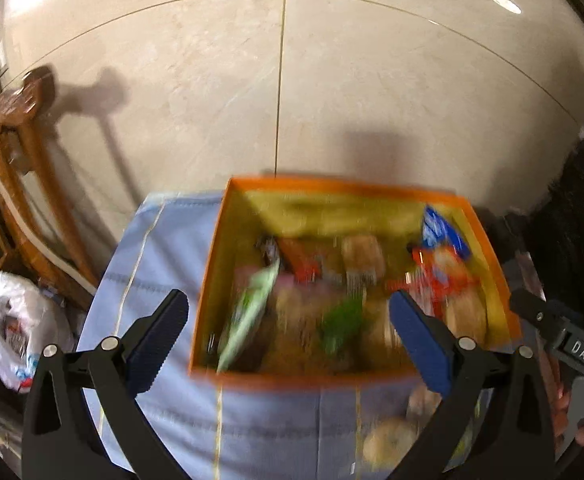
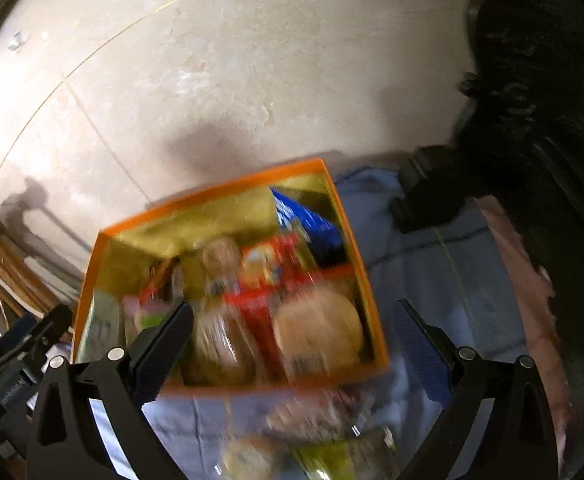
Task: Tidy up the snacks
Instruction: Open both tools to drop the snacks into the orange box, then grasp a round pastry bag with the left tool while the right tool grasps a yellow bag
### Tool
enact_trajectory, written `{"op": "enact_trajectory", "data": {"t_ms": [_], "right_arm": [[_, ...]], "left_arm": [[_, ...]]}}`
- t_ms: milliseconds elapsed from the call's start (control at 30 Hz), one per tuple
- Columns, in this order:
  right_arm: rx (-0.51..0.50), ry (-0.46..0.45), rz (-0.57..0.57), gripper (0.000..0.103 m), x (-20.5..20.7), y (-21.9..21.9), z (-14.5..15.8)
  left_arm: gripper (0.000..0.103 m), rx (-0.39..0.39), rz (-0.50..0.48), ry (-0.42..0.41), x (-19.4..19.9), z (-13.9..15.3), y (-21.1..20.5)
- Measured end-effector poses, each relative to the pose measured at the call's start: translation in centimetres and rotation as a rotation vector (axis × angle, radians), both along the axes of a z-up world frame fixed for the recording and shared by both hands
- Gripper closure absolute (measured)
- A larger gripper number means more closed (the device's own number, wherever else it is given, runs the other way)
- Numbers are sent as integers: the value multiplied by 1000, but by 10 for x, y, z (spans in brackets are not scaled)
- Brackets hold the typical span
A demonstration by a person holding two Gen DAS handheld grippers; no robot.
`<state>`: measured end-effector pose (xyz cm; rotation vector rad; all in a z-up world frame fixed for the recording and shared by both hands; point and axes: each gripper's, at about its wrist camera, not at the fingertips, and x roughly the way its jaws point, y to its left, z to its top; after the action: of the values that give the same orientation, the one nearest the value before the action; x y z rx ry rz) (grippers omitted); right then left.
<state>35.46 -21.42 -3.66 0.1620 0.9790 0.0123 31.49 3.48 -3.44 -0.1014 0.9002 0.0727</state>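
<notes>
Snacks filled the orange box [image 1: 487,232], which sat on a pale blue cloth [image 1: 160,248] over the desk, near its far edge with the tiled floor [image 1: 212,80] beyond. Inside lay a blue packet [image 1: 441,232] against the far right wall, a red-orange packet [image 1: 437,276] beneath it, a pale green bag [image 1: 248,312] toward the left, and round buns in clear wrap [image 2: 317,330]. A few more wrapped items lay on the cloth in front of the box [image 2: 319,412]. The left hand-held gripper [image 1: 288,340] hung above the box with its jaws spread wide and nothing between them; the right hand-held gripper [image 2: 292,348] was likewise released and empty. Judging from this, the risk was that the box, already heaped and close to the desk edge, could be nudged toward the floor by a careless reach, or that soft buns could be crushed by a hard squeeze. Motion blur smeared both views, so no label was readable and several packets could not be identified; the items nearest the cameras were cut off by the frame edge and by the gripper arms.
</notes>
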Motion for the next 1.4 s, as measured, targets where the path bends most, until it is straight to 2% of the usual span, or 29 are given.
{"op": "enact_trajectory", "data": {"t_ms": [167, 300, 400, 467, 633, 700, 833, 867, 933, 1000, 1067, 1167, 1400], "right_arm": [[-73, 59, -12, 3, -90, -26, -24], [-33, 123, 63, 3, -133, -35, -64], [-29, 133, 57, 3, -132, -38, -87], [-56, 97, 62, 3, -122, -32, -101], [-136, 37, 170, 4, -107, -4, -131], [-156, 36, 194, 4, -102, 5, -141], [-185, 116, 193, 3, -86, 11, -167], [-193, 106, 181, 12, -88, 9, -163], [-189, 108, 163, 19, -89, 6, -160], [-188, 93, 142, 35, -94, 2, -157], [-160, 77, 129, 41, -100, -3, -150], [-141, 73, 146, 42, -107, -5, -142], [-175, 50, 165, 47, -117, -8, -131]], "left_arm": [[4, 36, -28, 50, -87, -19, -2], [4, -14, -65, 134, -143, -45, 0], [4, -24, -42, 178, -172, -59, 4], [4, -39, -26, 200, -189, -68, 8], [4, -25, -13, 247, -216, -79, 11], [4, 0, -18, 249, -220, -79, 11], [4, 20, -23, 265, -224, -81, 9], [4, 16, -23, 267, -224, -82, 9], [4, 14, -26, 267, -223, -81, 8], [4, 21, -31, 264, -221, -81, 6], [4, 26, -37, 259, -218, -81, 4], [4, 20, -57, 238, -208, -81, -3], [4, 35, -128, 231, -184, -87, -31]]}}
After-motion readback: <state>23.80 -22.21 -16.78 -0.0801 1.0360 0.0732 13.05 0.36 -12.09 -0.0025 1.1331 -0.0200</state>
